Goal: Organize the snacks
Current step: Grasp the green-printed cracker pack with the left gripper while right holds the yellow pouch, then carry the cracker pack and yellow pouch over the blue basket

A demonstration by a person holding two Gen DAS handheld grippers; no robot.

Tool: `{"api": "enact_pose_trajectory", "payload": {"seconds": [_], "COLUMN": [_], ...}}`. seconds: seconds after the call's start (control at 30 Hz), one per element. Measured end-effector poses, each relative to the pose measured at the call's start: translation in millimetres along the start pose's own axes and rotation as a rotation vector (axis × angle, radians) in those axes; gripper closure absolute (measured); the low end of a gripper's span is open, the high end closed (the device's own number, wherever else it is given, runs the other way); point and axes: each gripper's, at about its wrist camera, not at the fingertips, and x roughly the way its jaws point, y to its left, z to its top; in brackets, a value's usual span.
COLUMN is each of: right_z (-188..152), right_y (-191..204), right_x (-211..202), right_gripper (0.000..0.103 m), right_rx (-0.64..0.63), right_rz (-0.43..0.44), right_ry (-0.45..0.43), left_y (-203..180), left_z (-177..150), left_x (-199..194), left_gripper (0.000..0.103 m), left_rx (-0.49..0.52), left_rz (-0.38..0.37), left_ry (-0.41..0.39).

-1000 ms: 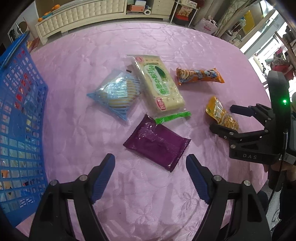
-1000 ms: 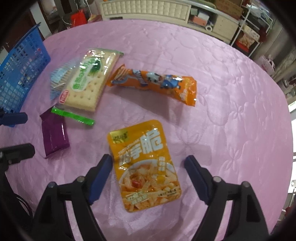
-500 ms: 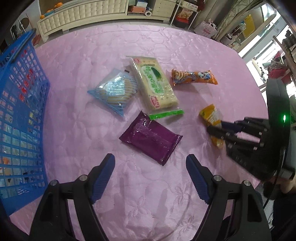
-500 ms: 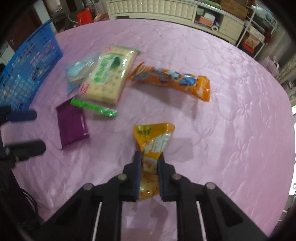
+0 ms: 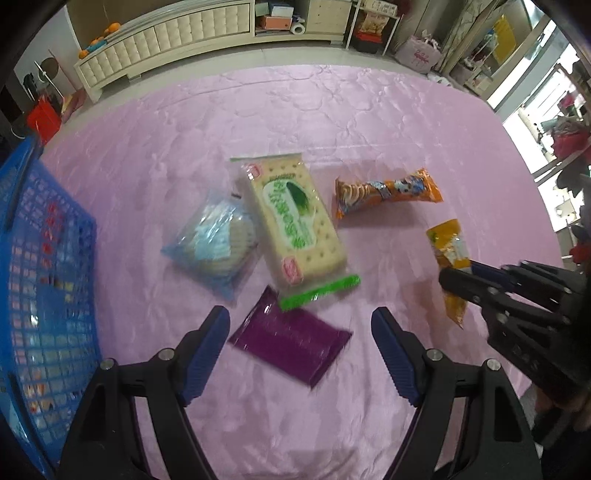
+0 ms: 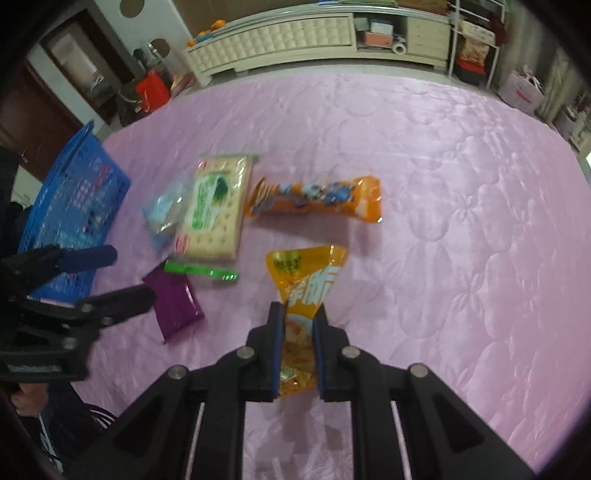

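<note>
My right gripper (image 6: 298, 317) is shut on a yellow snack pouch (image 6: 307, 280) and holds it lifted above the pink tablecloth (image 6: 443, 206); it also shows in the left wrist view (image 5: 448, 247). My left gripper (image 5: 300, 343) is open and empty, just above a purple packet (image 5: 291, 343). A cracker pack (image 5: 293, 221), a light blue bag (image 5: 218, 243) and a long orange snack bag (image 5: 388, 192) lie in the middle. A blue basket (image 5: 40, 295) stands at the left.
A cream cabinet (image 5: 166, 33) and shelves with boxes stand beyond the table's far edge. A red bag (image 6: 151, 90) sits on the floor at the back left. The table's right edge drops off near the right gripper.
My right gripper closed on the yellow pouch and lifted it off the cloth. My left gripper moved forward toward the purple packet, staying open.
</note>
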Motion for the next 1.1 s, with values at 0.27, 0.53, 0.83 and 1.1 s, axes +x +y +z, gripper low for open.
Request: {"api": "enact_pose_trajectory", "payload": {"seconds": [0.27, 0.53, 0.83, 1.1], "right_z": [13, 17, 11, 5], "right_y": [-20, -29, -32, -15], "right_x": [-6, 2, 6, -13], "right_gripper": [0.085, 0.085, 0.084, 0.085], "right_rx": [0.049, 0.061, 0.090, 0.086], "right_rz": [0.016, 0.028, 0.043, 0.027], "right_ry": [-0.010, -0.009, 0.005, -0.004], "left_y": [-18, -33, -42, -29], "left_z": [35, 53, 51, 24], "left_x": [36, 65, 69, 27], "left_gripper": [0.026, 0.026, 0.044, 0.049], "left_rx": [0.006, 0.022, 0.029, 0.042], "left_rz": [0.090, 0.178, 0.150, 0.095], "left_ry": [0.042, 0.079, 0.084, 0.021]}}
